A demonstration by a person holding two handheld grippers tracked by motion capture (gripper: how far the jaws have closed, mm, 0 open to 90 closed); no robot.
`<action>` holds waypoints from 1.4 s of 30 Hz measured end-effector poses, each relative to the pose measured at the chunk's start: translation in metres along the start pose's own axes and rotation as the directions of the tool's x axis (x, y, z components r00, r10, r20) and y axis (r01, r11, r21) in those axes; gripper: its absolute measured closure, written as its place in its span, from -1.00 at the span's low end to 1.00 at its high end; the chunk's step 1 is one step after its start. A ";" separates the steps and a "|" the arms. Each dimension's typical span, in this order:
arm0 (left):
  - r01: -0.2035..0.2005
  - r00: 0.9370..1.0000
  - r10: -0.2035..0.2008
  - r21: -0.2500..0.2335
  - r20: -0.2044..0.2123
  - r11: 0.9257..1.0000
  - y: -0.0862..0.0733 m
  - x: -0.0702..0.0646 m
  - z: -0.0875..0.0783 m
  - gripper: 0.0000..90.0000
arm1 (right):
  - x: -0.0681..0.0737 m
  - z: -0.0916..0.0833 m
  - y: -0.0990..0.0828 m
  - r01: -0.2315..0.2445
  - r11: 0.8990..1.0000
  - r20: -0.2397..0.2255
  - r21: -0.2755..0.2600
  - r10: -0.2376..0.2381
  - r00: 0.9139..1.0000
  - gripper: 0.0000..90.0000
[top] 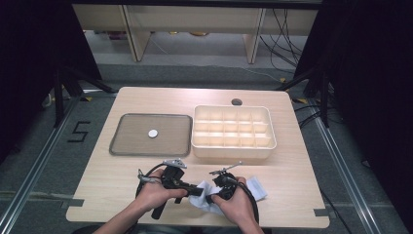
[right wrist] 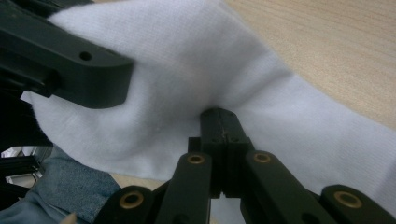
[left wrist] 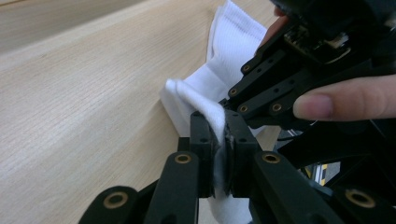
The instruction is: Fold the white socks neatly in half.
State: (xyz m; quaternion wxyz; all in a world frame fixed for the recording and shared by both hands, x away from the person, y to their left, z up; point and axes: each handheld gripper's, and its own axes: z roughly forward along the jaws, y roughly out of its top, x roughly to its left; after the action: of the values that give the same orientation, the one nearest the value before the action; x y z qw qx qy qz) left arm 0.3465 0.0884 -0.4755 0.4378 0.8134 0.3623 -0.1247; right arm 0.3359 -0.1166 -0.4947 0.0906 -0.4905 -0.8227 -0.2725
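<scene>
A white cloth lies crumpled near the front edge of the wooden table, between the person's two hands. My left gripper comes in from the left and is shut on a raised fold of the cloth, which is squeezed between its pads. My right gripper meets it from the right, its tips right beside the left one's. In the right gripper view its jaws are pressed together where the cloth puckers around them. A black finger of the left gripper crosses the upper left there.
A grey tray with a small white disc sits mid-table on the left. A cream box with several compartments stands to its right. A cable hole is at the far edge. Blue fabric shows below the table edge.
</scene>
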 end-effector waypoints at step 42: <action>0.007 1.000 -0.007 -0.037 -0.004 0.999 0.001 -0.001 -0.003 0.85 | -0.117 -0.086 -0.031 -0.157 0.983 0.294 -0.095 0.179 0.939 0.99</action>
State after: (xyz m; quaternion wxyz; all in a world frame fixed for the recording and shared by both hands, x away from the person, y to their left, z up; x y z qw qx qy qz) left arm 0.3456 0.0901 -0.4727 0.4514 0.8041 0.3684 -0.1178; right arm 0.3577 -0.2627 -0.4831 -0.0301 -0.5976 -0.7719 -0.2146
